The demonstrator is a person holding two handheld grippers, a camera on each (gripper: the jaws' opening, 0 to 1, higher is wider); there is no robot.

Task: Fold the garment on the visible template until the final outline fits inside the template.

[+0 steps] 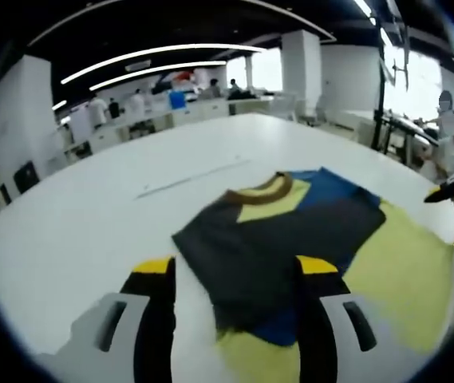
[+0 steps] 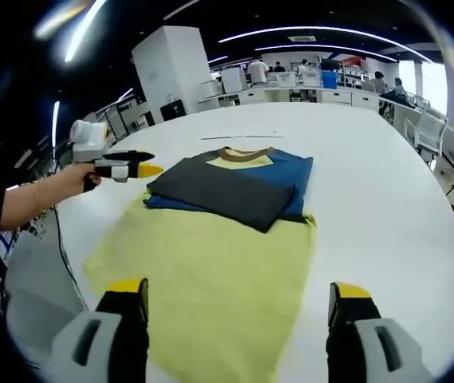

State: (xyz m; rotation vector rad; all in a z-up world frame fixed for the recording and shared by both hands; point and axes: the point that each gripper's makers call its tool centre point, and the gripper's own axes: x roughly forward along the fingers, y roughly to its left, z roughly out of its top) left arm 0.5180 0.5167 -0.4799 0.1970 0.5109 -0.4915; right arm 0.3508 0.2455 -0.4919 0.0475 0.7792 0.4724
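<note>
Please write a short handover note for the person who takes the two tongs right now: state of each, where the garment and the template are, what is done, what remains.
Left tongs: open, empty, held in the air beside the garment's edge.
Right tongs: open, empty, jaws over the near part of the template.
Garment: dark grey, blue and yellow shirt with a brown collar, lying folded on the far part of the yellow template, on the white table.
Done: several folds; the garment looks compact.
Left: its far edge seems to pass the template's far edge; check, then shift or fold it again so the outline fits inside.

open office, white pillars (image 2: 180, 64), perhaps desks (image 2: 290, 94) behind.
</note>
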